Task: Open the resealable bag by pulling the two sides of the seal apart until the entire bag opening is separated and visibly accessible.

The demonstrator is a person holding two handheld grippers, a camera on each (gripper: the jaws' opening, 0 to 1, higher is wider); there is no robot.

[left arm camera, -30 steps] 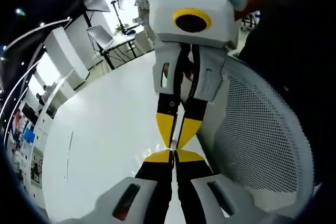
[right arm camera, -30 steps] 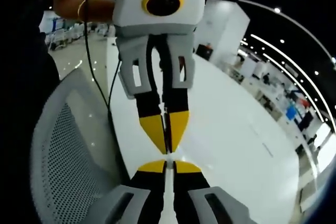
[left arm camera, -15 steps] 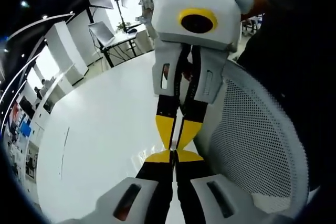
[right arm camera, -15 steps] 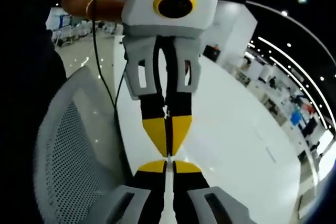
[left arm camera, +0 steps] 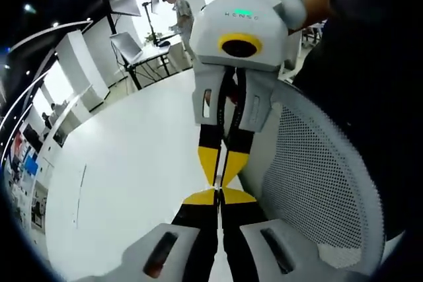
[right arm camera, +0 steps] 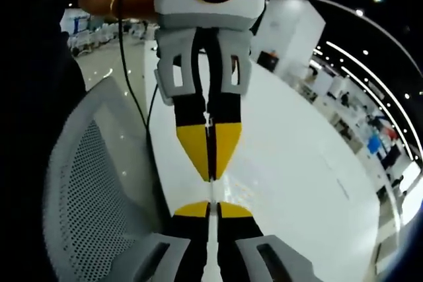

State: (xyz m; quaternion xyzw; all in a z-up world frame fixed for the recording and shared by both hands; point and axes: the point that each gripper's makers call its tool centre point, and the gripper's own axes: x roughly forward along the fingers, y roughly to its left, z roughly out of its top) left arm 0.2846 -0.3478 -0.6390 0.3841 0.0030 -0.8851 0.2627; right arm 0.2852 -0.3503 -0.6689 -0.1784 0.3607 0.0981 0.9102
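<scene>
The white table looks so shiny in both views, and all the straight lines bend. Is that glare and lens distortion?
Yes. In the left gripper view, the table is washed out to near pure white, and background edges curve. In the right gripper view, ceiling lights reflect off the table, and light strips bow along the edge.

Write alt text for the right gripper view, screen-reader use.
Two yellow-tipped tools meet tip to tip above a glossy white table: the right tool rises from the bottom, jaws shut, and the left tool points down at it, also shut. A thin clear film seems pinched between them. A white mesh chair back stands alongside.
</scene>
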